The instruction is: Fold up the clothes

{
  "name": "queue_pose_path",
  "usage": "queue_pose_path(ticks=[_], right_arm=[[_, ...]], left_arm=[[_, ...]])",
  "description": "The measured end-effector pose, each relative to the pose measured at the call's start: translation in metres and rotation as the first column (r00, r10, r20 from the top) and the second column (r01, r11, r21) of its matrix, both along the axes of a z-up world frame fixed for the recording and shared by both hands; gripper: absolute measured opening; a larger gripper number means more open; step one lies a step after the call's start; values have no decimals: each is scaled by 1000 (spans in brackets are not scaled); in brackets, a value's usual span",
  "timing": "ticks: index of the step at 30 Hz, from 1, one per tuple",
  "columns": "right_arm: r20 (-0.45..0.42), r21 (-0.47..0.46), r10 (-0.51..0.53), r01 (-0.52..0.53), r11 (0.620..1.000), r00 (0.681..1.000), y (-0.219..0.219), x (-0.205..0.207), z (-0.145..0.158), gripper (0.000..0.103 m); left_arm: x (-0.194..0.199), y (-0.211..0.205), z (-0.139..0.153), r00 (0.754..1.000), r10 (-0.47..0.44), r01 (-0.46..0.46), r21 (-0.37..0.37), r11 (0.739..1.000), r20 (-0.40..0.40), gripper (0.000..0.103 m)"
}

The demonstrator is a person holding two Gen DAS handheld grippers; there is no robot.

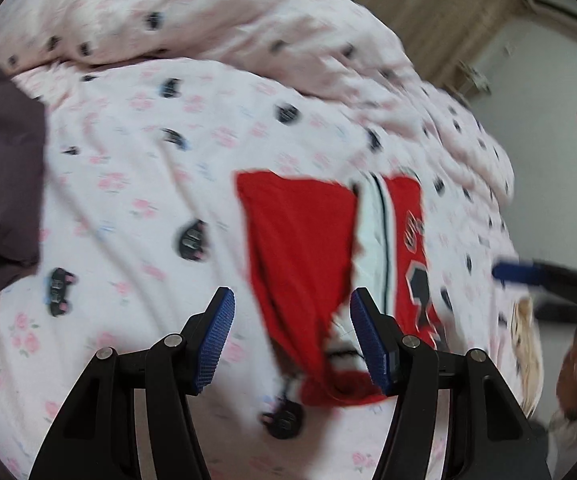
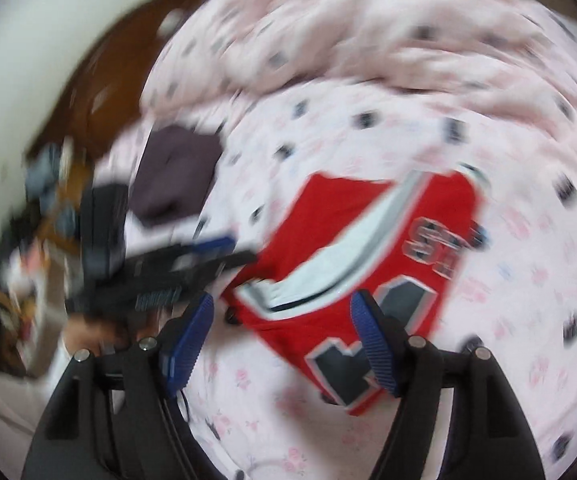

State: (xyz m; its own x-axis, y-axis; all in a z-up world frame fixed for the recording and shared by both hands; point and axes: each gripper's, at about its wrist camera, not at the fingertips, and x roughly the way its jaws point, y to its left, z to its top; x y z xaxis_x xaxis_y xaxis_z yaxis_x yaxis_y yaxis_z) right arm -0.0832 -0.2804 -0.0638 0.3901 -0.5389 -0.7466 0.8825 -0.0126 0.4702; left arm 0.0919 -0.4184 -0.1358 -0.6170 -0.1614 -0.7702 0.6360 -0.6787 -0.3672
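Red basketball jersey (image 2: 368,248) lies partly folded on the bed (image 1: 136,200), more folds likely remaining; both grippers' jaws gape wide, empty.

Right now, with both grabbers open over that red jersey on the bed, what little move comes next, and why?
Probably lower the left gripper onto the red jersey's near edge and close: its jaws are open, holding nothing, and the jersey lies only partly folded on the bedsheet.
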Motion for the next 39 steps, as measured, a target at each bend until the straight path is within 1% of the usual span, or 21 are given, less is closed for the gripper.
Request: queue_pose_path(ticks=[2, 3, 4, 5, 7, 9, 12, 15, 16, 18, 20, 22, 26, 27, 28, 31, 33, 34, 36, 37, 39], right_arm=[[102, 19, -100, 98, 995, 990, 7, -33, -18, 73], [138, 29, -131, 128, 991, 982, 9, -42, -27, 73], [170, 41, -160, 155, 987, 972, 11, -51, -37, 73], [201, 53, -189, 182, 982, 961, 14, -60, -47, 73], [237, 72, -221, 210, 975, 946, 16, -69, -62, 73], [269, 88, -234, 218, 972, 934, 23, -74, -78, 73], [304, 82, -207, 191, 978, 930, 29, -66, -93, 73], [302, 51, -182, 174, 983, 936, 31, -60, -98, 74], [294, 40, -179, 175, 984, 939, 31, -59, -98, 74], [275, 29, -180, 179, 983, 944, 26, -61, -92, 74], [249, 22, -182, 183, 983, 951, 16, -67, -84, 73], [214, 21, -188, 188, 982, 958, 1, -74, -77, 74], [150, 63, -201, 193, 979, 968, -32, -85, -72, 74], [144, 67, -198, 190, 980, 970, -36, -85, -70, 73], [136, 65, -188, 181, 981, 973, -39, -84, -68, 73], [69, 14, -124, 123, 992, 990, -29, -65, -52, 73], [-9, -22, -78, 78, 997, 997, -16, -49, -42, 73], [-78, -44, -46, 43, 998, 996, -6, -36, -37, 73], [-208, -70, 4, -19, 997, 978, 11, -11, -33, 72], [-271, -73, 27, -48, 996, 962, 19, 2, -33, 72], [-345, -72, 58, -88, 994, 937, 31, 24, -36, 69]], left_arm=[[-7, 5, -8, 998, -3, 4, -17, 1000, 61, 55], [-8, 6, -14, 995, 11, -8, -29, 1000, 101, 55], [-7, 4, -19, 993, 22, -20, -24, 1000, 119, 56], [-6, 3, -24, 990, 34, -32, -16, 999, 134, 59], [-5, 2, -30, 990, 34, -32, -18, 999, 138, 60], [-6, 7, -31, 988, 22, -13, -61, 998, 152, 61], [-5, 13, -26, 990, 33, -18, -102, 995, 140, 61], [5, 22, 0, 997, 65, -56, -182, 982, 42, 60], [7, 28, 9, 998, 57, -54, -218, 974, 6, 60], [6, 42, 25, 998, 23, -37, -276, 960, -54, 60], [-1, 57, 32, 996, -30, 3, -295, 956, -88, 61], [-15, 70, 29, 992, -92, 65, -278, 958, -88, 61], [-38, 93, 16, 987, -161, 149, -297, 943, -14, 61], [-39, 93, 15, 987, -162, 152, -299, 942, -9, 61], [-39, 93, 15, 987, -161, 151, -302, 941, -9, 61], [-27, 75, 22, 994, -100, 83, -298, 951, -44, 61], [-21, 58, 21, 998, -49, 37, -284, 958, -35, 61], [-19, 49, 18, 999, -25, 18, -274, 962, -20, 61], [-14, 32, 10, 1000, 10, -8, -226, 974, 6, 61], [-12, 29, 7, 1000, 15, -13, -208, 978, 10, 61], [-9, 24, 2, 1000, 24, -21, -178, 984, 17, 61]])
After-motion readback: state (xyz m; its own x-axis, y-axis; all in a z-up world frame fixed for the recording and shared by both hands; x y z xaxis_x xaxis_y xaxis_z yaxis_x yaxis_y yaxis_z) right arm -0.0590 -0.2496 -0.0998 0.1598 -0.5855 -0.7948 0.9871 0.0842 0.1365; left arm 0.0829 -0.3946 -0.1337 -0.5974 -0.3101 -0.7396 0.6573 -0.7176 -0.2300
